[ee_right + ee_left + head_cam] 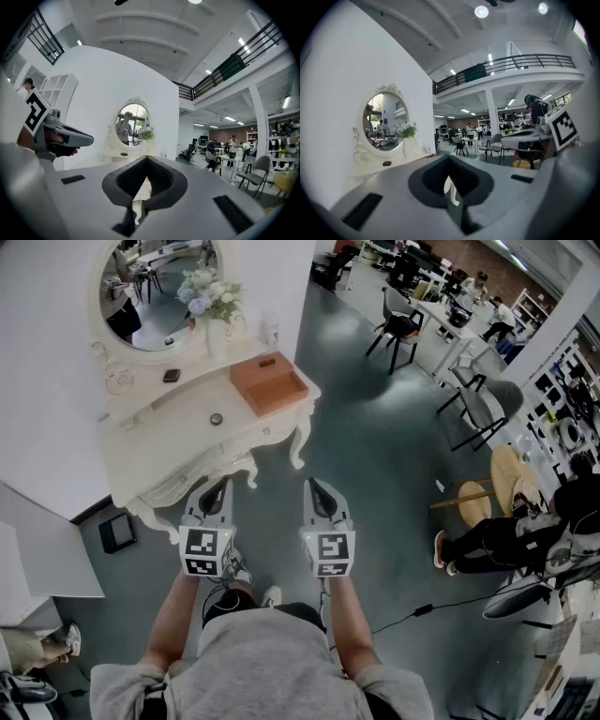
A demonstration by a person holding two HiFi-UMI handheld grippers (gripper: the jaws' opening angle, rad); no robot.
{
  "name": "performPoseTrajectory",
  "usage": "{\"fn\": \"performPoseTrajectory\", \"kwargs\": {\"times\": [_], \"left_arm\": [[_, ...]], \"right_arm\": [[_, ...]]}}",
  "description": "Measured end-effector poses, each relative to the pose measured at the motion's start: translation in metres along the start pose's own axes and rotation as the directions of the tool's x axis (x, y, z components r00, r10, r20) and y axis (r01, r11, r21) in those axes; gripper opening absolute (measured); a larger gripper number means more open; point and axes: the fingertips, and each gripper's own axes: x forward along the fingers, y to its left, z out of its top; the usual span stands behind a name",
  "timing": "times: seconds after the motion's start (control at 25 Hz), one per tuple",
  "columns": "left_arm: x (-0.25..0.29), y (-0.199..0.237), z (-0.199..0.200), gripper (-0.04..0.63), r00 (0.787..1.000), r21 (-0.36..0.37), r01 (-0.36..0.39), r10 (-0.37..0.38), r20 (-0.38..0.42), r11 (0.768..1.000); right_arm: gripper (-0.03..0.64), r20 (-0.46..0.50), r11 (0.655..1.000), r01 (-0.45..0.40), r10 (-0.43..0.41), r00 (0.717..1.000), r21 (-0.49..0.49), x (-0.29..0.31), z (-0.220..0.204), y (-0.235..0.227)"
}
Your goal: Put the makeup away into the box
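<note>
Trouble is waiting mostly in the approach, in my judgement: the person is standing well apart from the white surface (178, 442), and both tools are hovering over the floor. The left hand-held gripper (218, 489) and the right hand-held gripper (320, 489) are showing their jaws closed together with nothing between them, so they are needing to open before any pick. The makeup, a small dark case (171, 375) and a round piece (216, 419), is lying on the surface near the orange-brown box (269, 382). Such small pieces are probably slipping easily or getting pushed off the edge, and the flower vase (214, 329) is standing near enough to be knocked. No brand or label is being readable; only square black-and-white markers (208, 551) are showing.
</note>
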Motion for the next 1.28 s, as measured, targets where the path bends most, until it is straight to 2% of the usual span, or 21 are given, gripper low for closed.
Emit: {"fn": "performPoseTrajectory", "kwargs": {"times": [0.36, 0.76, 1.04, 1.28], "left_arm": [[0.009, 0.005, 0.003, 0.0, 1.0, 0.001, -0.018, 0.018, 0.006, 1.0], [0.028, 0.027, 0.006, 0.002, 0.998, -0.008, -0.057, 0.057, 0.007, 0.998], [0.066, 0.063, 0.004, 0.0, 0.996, -0.02, -0.086, 0.085, -0.007, 0.996], [0.121, 0.125, -0.007, 0.001, 0.993, -0.054, -0.113, 0.111, -0.048, 0.992]], "right_arm": [[0.011, 0.0, 1.0, 0.018, -0.018, 1.0, 0.006, 0.01, -0.005, -0.011], [0.011, -0.006, 0.999, -0.039, 0.039, 0.999, -0.012, 0.044, 0.001, -0.007], [0.011, -0.021, 0.996, -0.089, 0.089, 0.996, -0.011, 0.103, -0.001, -0.002], [0.011, -0.053, 0.991, -0.134, 0.134, 0.99, -0.001, 0.193, -0.001, 0.008]]}}
